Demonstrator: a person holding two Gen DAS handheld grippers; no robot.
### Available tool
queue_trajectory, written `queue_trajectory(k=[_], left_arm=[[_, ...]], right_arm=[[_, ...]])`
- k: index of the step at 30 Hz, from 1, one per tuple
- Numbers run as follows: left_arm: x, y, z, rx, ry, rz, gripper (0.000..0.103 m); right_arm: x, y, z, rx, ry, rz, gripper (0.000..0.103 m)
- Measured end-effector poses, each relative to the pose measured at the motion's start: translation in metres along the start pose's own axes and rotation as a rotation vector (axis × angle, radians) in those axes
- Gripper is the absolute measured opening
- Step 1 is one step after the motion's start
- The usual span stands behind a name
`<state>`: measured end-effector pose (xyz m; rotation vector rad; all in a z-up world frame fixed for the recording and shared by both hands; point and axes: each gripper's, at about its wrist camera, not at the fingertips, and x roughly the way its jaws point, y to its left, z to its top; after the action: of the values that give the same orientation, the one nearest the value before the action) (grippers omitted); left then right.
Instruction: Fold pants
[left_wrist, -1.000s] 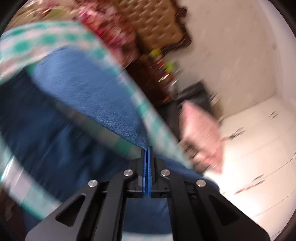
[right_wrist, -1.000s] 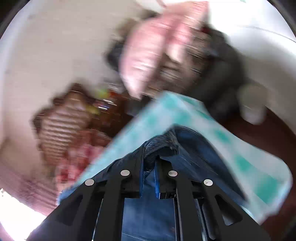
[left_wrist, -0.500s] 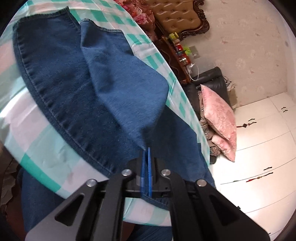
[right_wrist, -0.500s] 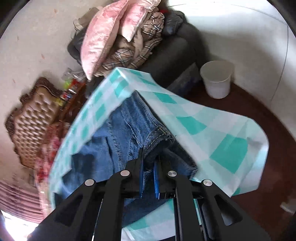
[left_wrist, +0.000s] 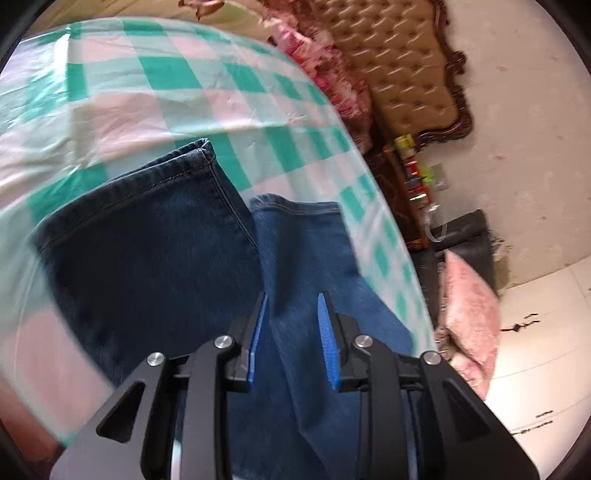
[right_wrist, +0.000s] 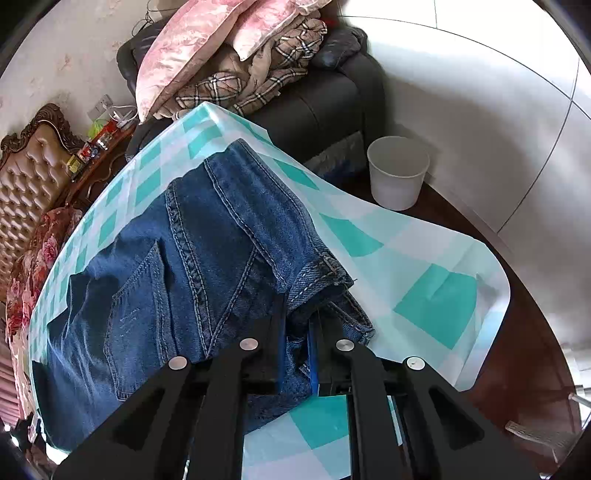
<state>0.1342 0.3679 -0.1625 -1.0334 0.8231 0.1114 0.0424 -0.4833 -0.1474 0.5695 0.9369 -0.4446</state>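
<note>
Blue jeans (left_wrist: 147, 251) lie on a table under a green-and-white checked cloth (left_wrist: 147, 92). In the left wrist view the two leg ends rest side by side, a darker hem (left_wrist: 199, 147) beside a lighter one (left_wrist: 295, 206). My left gripper (left_wrist: 292, 297) hovers just over the legs, its jaws opening, and the blue pads press on nothing. In the right wrist view the jeans (right_wrist: 207, 240) show their seat and pocket seams. My right gripper (right_wrist: 297, 325) is shut on the bunched waistband (right_wrist: 321, 273) near the cloth's edge (right_wrist: 424, 266).
A white bucket (right_wrist: 398, 171) stands on the dark floor beyond the table. A dark sofa (right_wrist: 325, 107) holds pink pillows (right_wrist: 177, 48) and plaid cloth. A tufted headboard (left_wrist: 406, 66), floral bedding (left_wrist: 332, 81) and a cluttered side table (left_wrist: 413, 173) stand behind.
My left gripper has let go of the denim fold and parted its jaws while dropping over the leg ends, which now lie flat. My right gripper has sunk towards the table, still holding the waistband.
</note>
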Motion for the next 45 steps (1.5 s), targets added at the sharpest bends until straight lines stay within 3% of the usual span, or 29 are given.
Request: queue_trajectory(k=[2, 6, 8, 10, 13, 15, 18, 20, 24, 28, 33, 35, 36, 37, 38, 40, 42, 45], left_arm=[[0.018, -0.001, 0.007, 0.016, 0.025, 0.052, 0.028], [0.040, 0.001, 0.007, 0.032, 0.057, 0.078, 0.025], [0.043, 0.000, 0.009, 0.054, 0.084, 0.060, 0.001], [0.029, -0.003, 0.009, 0.055, 0.054, 0.050, 0.001], [-0.028, -0.015, -0.008, 0.081, -0.065, 0.018, 0.001], [-0.054, -0.011, -0.025, 0.070, -0.088, 0.013, 0.001], [-0.045, 0.011, -0.032, 0.059, -0.041, 0.090, 0.001], [-0.043, 0.028, -0.030, 0.000, -0.030, 0.086, 0.001], [-0.059, 0.026, -0.029, -0.015, -0.095, 0.081, 0.001], [-0.090, 0.014, -0.025, -0.009, -0.189, 0.075, 0.001], [-0.087, 0.028, -0.024, -0.066, -0.161, 0.086, 0.001], [-0.090, 0.031, -0.025, -0.072, -0.167, 0.090, 0.001], [-0.087, 0.030, -0.026, -0.061, -0.159, 0.111, 0.002], [-0.082, 0.032, -0.027, -0.066, -0.145, 0.129, 0.019], [-0.074, 0.037, -0.032, -0.093, -0.102, 0.149, 0.056], [-0.069, 0.041, -0.053, -0.133, -0.063, 0.123, 0.059], [-0.066, 0.033, -0.080, -0.104, -0.009, 0.080, 0.052], [-0.061, 0.000, -0.142, -0.054, 0.122, -0.108, 0.049]], right_arm=[[-0.001, -0.001, 0.000, -0.002, 0.001, 0.001, 0.010], [0.000, 0.000, 0.002, -0.009, 0.009, -0.009, 0.010], [-0.001, 0.001, 0.002, -0.008, 0.011, -0.012, 0.010], [-0.002, 0.002, 0.002, -0.007, 0.013, -0.013, 0.010], [-0.008, 0.001, 0.004, -0.013, 0.005, -0.003, 0.010], [-0.008, 0.002, 0.004, -0.018, 0.008, -0.004, 0.010], [0.000, 0.005, 0.005, -0.027, 0.021, -0.026, 0.010], [-0.005, 0.007, 0.006, -0.015, 0.001, -0.022, 0.010], [-0.039, -0.003, 0.016, 0.061, -0.044, 0.091, 0.009], [-0.061, 0.004, 0.025, 0.029, -0.083, 0.095, 0.009], [-0.044, -0.001, 0.024, 0.063, -0.021, 0.068, 0.009], [-0.054, -0.001, 0.019, 0.059, -0.039, 0.089, 0.009], [-0.057, -0.002, 0.017, 0.056, -0.044, 0.091, 0.009], [-0.055, -0.002, 0.016, 0.046, -0.043, 0.076, 0.009], [-0.048, -0.002, 0.015, 0.029, -0.029, 0.057, 0.009], [-0.028, -0.008, 0.012, 0.028, 0.014, 0.029, 0.009], [-0.016, -0.015, 0.007, 0.038, 0.024, 0.031, 0.009], [-0.011, -0.010, 0.000, -0.009, 0.011, -0.001, 0.009]])
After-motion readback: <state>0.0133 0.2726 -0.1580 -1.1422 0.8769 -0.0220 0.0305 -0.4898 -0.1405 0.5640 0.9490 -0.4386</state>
